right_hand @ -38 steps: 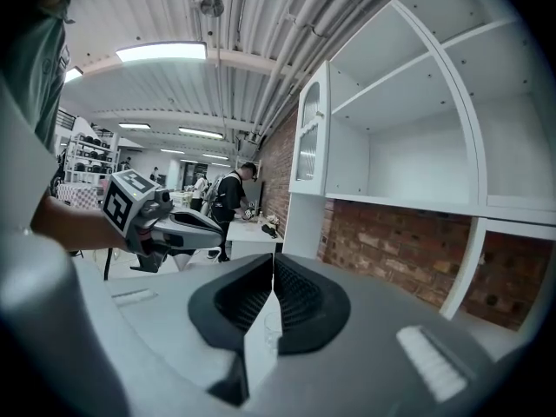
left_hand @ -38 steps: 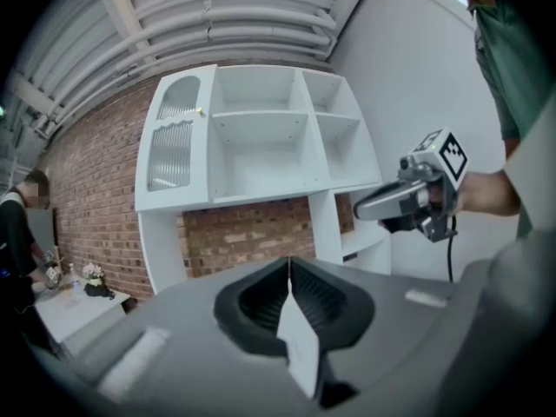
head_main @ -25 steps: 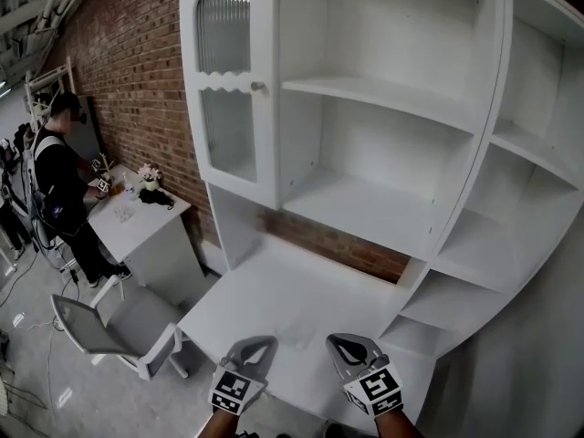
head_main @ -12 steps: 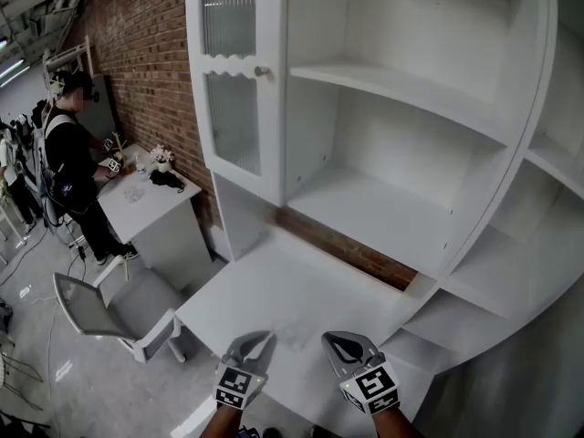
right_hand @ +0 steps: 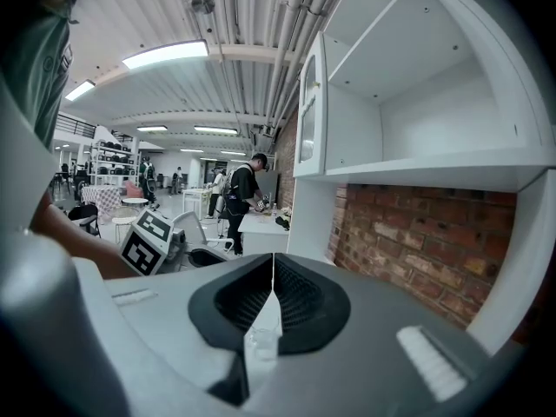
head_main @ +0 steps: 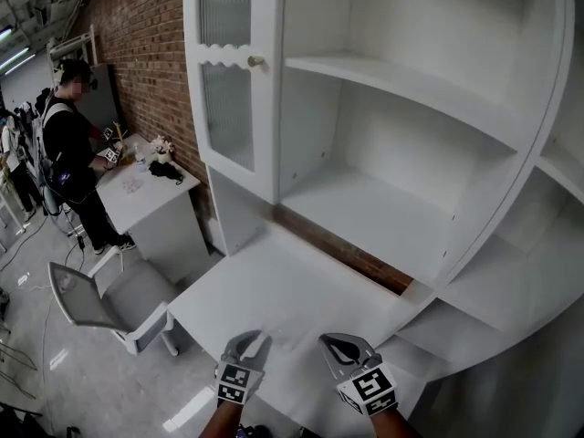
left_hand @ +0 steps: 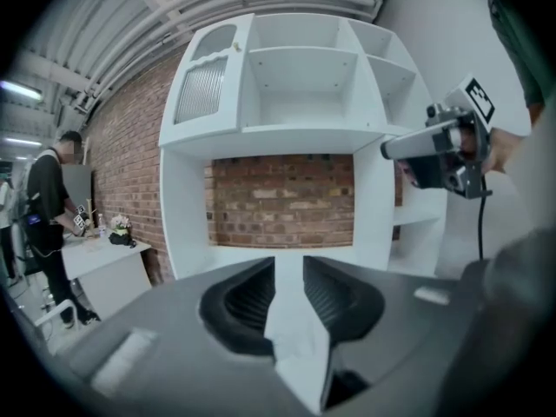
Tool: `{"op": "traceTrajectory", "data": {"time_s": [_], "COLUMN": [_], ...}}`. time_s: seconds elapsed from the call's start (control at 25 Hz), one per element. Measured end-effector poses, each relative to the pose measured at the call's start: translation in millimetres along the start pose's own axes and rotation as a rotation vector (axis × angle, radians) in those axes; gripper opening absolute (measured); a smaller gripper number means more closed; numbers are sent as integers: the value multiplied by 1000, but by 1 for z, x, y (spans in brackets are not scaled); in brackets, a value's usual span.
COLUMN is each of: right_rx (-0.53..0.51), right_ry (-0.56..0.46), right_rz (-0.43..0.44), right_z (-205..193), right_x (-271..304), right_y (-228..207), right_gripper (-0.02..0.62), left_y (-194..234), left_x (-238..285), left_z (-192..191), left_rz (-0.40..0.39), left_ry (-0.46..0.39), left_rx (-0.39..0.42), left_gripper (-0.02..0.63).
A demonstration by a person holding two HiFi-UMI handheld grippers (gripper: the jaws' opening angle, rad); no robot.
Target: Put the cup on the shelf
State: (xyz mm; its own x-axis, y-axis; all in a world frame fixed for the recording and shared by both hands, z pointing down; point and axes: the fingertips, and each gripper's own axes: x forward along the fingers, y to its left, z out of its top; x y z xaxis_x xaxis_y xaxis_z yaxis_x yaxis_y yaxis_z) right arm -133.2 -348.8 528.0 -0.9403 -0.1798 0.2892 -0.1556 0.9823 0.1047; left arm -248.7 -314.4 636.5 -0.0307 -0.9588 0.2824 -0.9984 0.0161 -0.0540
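Honestly, the clear cup (right_hand: 260, 344) barely shows, just a faint glint on the white desk (head_main: 274, 290), glimpsed under the right gripper (right_hand: 274, 256), which is pinched closed and empty. Left gripper (left_hand: 289, 263) has just been opening: its 2 jaws are apart, nothing between.

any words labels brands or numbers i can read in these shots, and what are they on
No readable words, brands or numbers anywhere.
Left gripper: black-and-white square pattern on its cube, no letters.
Right gripper: same kind of pattern, no letters.
Things on the far table: too small to read.

Left gripper (left_hand: 289, 264) opening empty, right (right_hand: 272, 269) closed
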Motion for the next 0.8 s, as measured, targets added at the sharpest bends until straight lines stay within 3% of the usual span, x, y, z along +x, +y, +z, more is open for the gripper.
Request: {"op": "traceTrajectory", "data": {"time_s": [0.52, 0.8], "right_rx": [-2, 8], "right_ry": [38, 64], "right_rz": [11, 6], "right_z": [-21, -34], "right_x": [-4, -5], "right_y": [-16, -25], "right_gripper": [11, 11], "left_y": [6, 1], "left_x": [41, 60], "left_z": [-62, -102], "left_rz": [48, 64], "left_ry": [111, 165], "left_rx": [-59, -103], "left_gripper": [174, 184]}}
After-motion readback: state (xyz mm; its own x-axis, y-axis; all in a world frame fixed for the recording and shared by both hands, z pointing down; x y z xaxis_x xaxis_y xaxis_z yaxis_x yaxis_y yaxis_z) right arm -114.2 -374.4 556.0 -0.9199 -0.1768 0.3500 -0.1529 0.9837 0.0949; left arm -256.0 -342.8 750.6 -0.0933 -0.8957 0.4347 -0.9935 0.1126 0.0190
